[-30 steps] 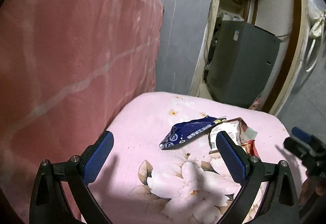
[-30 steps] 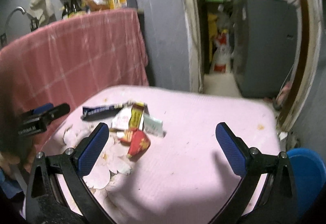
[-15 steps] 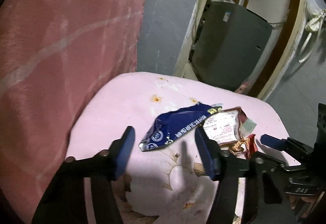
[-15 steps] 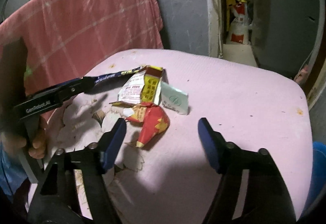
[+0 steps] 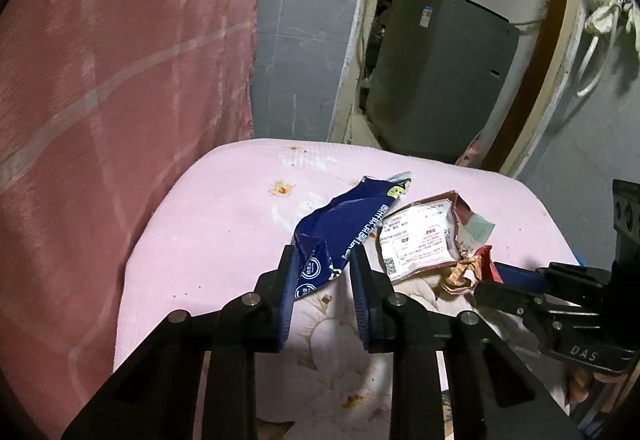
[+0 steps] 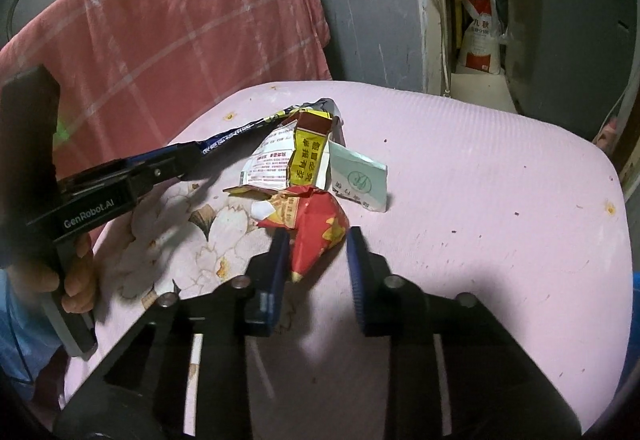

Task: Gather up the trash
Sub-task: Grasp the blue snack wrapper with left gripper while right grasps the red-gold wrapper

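Observation:
Crumpled trash lies on a pink flowered cushion (image 5: pixel 220 240). A blue wrapper (image 5: pixel 348 216) has its near end between the pads of my left gripper (image 5: pixel 323 260); the jaws are closing and both pads squeeze it. Beside it lie a white and red packet (image 5: pixel 416 236) and a green sachet (image 6: pixel 360 176). My right gripper (image 6: pixel 314 244) is closing on a red wrapper (image 6: pixel 316 228), whose sides touch both pads. The right wrist view shows my left gripper (image 6: pixel 198 154) from the side, pinching the blue wrapper (image 6: pixel 240 130).
A pink checked towel (image 6: pixel 180 20) hangs behind the cushion on the left. A grey appliance (image 5: pixel 440 72) and a sack (image 6: pixel 482 40) stand in the doorway beyond. A hand (image 6: pixel 78 280) grips the left tool. Something blue (image 6: pixel 635 320) shows at the cushion's right edge.
Both grippers came forward and down to the trash and narrowed from wide open. The blue wrapper's end now sits squeezed between the left pads, the red wrapper between the right pads.

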`<action>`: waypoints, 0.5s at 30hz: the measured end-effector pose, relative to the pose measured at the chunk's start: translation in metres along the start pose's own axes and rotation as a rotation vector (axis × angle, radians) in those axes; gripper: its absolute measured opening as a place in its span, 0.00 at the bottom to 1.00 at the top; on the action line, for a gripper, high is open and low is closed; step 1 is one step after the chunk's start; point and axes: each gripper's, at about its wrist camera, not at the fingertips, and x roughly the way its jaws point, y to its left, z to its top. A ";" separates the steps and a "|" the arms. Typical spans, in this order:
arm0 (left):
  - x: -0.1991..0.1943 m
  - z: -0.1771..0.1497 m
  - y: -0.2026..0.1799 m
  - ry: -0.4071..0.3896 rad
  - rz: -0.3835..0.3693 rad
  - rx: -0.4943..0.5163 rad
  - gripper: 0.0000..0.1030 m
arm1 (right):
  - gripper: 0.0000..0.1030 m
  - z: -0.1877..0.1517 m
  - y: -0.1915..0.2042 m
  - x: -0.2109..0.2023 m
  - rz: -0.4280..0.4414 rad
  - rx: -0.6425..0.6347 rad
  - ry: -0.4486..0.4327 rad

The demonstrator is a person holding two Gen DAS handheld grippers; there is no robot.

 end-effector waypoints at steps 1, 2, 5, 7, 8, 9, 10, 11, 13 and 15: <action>0.001 -0.001 0.000 0.001 0.000 0.001 0.20 | 0.19 0.000 0.000 0.001 0.002 0.002 0.001; 0.001 -0.002 0.000 0.002 -0.001 0.003 0.19 | 0.14 0.000 0.000 0.001 0.006 0.005 0.001; 0.000 -0.002 0.000 0.001 -0.005 0.002 0.14 | 0.11 0.000 -0.001 0.000 0.006 0.009 -0.002; -0.001 -0.004 -0.001 0.001 -0.009 0.003 0.04 | 0.10 -0.001 0.000 -0.001 0.003 0.007 -0.006; -0.001 -0.003 -0.001 0.000 -0.011 0.004 0.04 | 0.09 -0.001 0.001 -0.001 0.001 0.004 -0.008; -0.002 -0.004 -0.002 -0.003 -0.012 0.008 0.04 | 0.08 -0.002 0.000 -0.001 0.000 0.001 -0.011; -0.003 -0.005 -0.002 -0.003 -0.017 0.011 0.03 | 0.08 -0.003 0.001 -0.002 -0.002 -0.002 -0.016; -0.003 -0.005 -0.003 -0.003 -0.019 0.015 0.03 | 0.08 -0.003 0.001 -0.003 -0.003 -0.003 -0.020; -0.004 -0.006 -0.005 -0.005 -0.018 0.021 0.02 | 0.07 -0.004 0.001 -0.004 -0.004 0.000 -0.026; -0.005 -0.007 -0.006 -0.009 -0.015 0.027 0.00 | 0.07 -0.005 0.000 -0.005 -0.005 0.004 -0.035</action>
